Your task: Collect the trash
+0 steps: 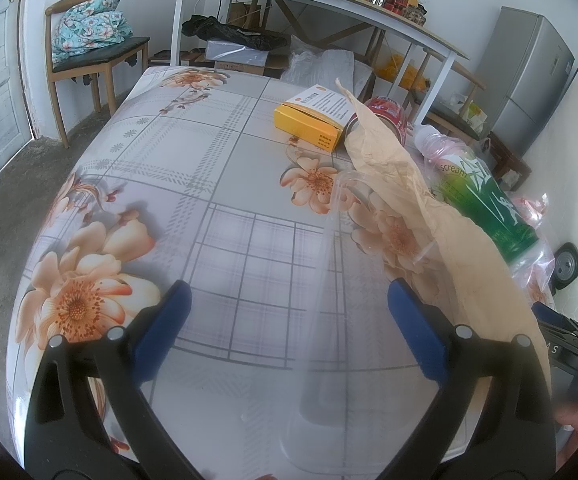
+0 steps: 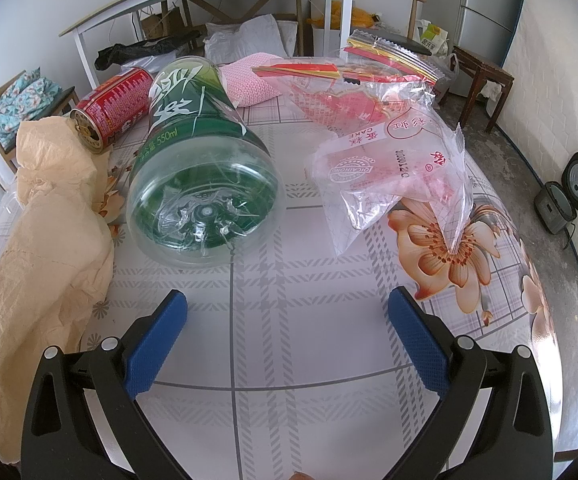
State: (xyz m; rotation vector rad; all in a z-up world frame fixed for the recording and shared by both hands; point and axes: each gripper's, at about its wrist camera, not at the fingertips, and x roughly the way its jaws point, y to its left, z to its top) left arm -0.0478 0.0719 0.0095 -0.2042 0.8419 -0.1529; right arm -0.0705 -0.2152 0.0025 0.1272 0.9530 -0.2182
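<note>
Trash lies on a floral tablecloth (image 1: 209, 184). A green plastic bottle (image 2: 197, 160) lies on its side, base toward my right gripper (image 2: 287, 312), which is open and empty just before it. Crumpled tan paper (image 2: 45, 240) lies left of it, a red can (image 2: 113, 100) behind, clear cake wrappers (image 2: 389, 172) to the right. My left gripper (image 1: 289, 300) is open, above a clear plastic sheet (image 1: 325, 320). In its view the tan paper (image 1: 421, 200), a yellow box (image 1: 313, 116), the can (image 1: 385, 112) and the bottle (image 1: 485, 200) lie to the right.
A pink cloth (image 2: 253, 80) lies at the table's far edge. Behind are a white desk (image 1: 329, 4) with clutter, a chair (image 1: 89, 52) with a floral bundle, a fridge (image 1: 529, 76), and a rice cooker (image 2: 565, 196) on the floor.
</note>
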